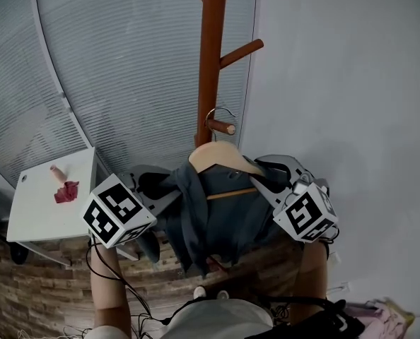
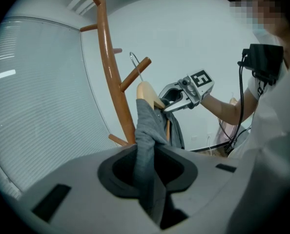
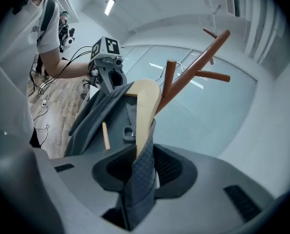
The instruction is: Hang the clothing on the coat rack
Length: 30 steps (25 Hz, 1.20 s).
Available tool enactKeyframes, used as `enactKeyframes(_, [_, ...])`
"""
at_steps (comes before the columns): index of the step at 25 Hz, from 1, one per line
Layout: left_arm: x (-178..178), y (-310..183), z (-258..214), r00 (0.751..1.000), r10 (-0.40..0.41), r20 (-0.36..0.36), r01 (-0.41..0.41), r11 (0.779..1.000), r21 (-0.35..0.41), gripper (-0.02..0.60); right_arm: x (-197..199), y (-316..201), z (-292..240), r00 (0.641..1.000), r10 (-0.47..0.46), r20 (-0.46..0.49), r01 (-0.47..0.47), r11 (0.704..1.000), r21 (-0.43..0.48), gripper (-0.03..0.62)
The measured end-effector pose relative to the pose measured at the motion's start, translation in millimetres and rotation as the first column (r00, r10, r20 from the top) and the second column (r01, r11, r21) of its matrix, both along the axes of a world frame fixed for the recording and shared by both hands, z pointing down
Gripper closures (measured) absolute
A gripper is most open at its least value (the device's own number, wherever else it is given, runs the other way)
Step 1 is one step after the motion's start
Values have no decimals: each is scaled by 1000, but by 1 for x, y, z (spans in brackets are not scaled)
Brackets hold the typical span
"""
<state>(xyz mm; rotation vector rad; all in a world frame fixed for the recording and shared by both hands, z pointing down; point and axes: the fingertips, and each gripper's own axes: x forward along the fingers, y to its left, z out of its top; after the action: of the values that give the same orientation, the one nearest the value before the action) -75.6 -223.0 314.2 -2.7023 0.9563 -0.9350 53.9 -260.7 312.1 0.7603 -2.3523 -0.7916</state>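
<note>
A dark grey garment (image 1: 224, 221) hangs on a wooden hanger (image 1: 220, 156) right in front of the brown coat rack (image 1: 211, 55). The hanger's metal hook (image 1: 221, 111) arcs over a low peg (image 1: 223, 126); I cannot tell whether it rests there. My left gripper (image 1: 164, 196) is shut on a fold at the garment's left shoulder (image 2: 146, 145), and the cloth runs down between its jaws. On the other side, my right gripper (image 1: 265, 175) is shut on quilted fabric (image 3: 141, 174) at the hanger's right end (image 3: 146, 106). Each gripper appears in the other's view: right (image 2: 173, 99), left (image 3: 111, 79).
A small white table (image 1: 37, 214) with a red item (image 1: 66, 191) stands at the left by the glass wall with blinds (image 1: 125, 62). A white wall (image 1: 351, 83) lies right of the rack. Cables and pink cloth (image 1: 380, 316) lie on the floor.
</note>
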Motion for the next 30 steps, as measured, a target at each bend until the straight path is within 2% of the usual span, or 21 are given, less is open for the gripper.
enactKeyframes(30, [-12, -19, 29, 999, 35, -11, -36, 997, -68, 492, -11, -19, 32, 999, 28, -21, -29, 996, -79, 474])
